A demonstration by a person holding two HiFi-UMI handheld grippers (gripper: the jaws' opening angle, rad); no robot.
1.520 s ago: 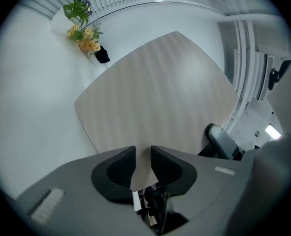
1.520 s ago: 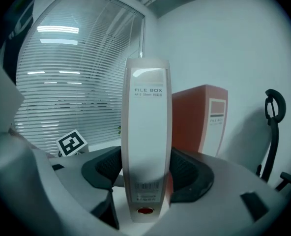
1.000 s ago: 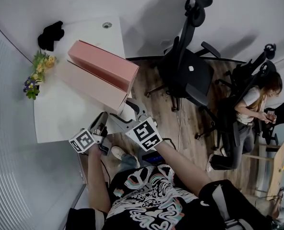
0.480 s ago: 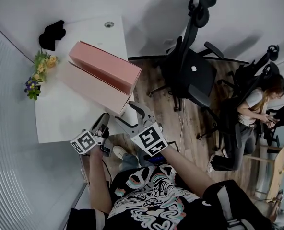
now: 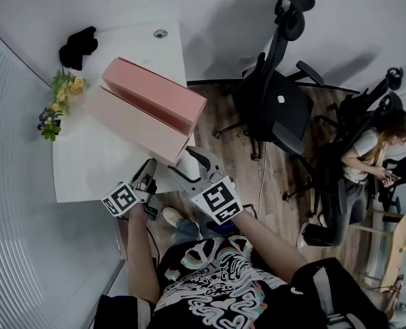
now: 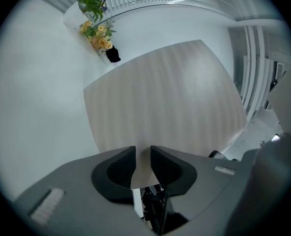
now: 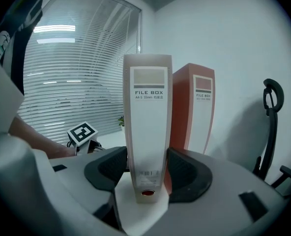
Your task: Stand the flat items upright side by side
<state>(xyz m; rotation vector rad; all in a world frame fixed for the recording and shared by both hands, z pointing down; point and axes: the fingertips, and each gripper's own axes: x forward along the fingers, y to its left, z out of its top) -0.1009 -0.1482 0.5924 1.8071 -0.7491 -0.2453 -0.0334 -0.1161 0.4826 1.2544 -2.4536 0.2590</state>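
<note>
Two file boxes are seen standing upright side by side on the white table (image 5: 86,166). The pale file box (image 5: 131,125) is on the left and the red file box (image 5: 158,94) is right beside it. The right gripper (image 5: 188,166) is held at their near end. Its jaws have just been closing, and the narrow near end of the pale file box is set between them. A thin strip of red is seen by the right jaw, so no squeeze is seen yet. The left gripper (image 5: 148,172) is kept near the left side of the pale file box. Its jaws are nearly together, with a thin gap, and nothing is held. Flowers (image 5: 57,101) are seen at the far left.
</note>
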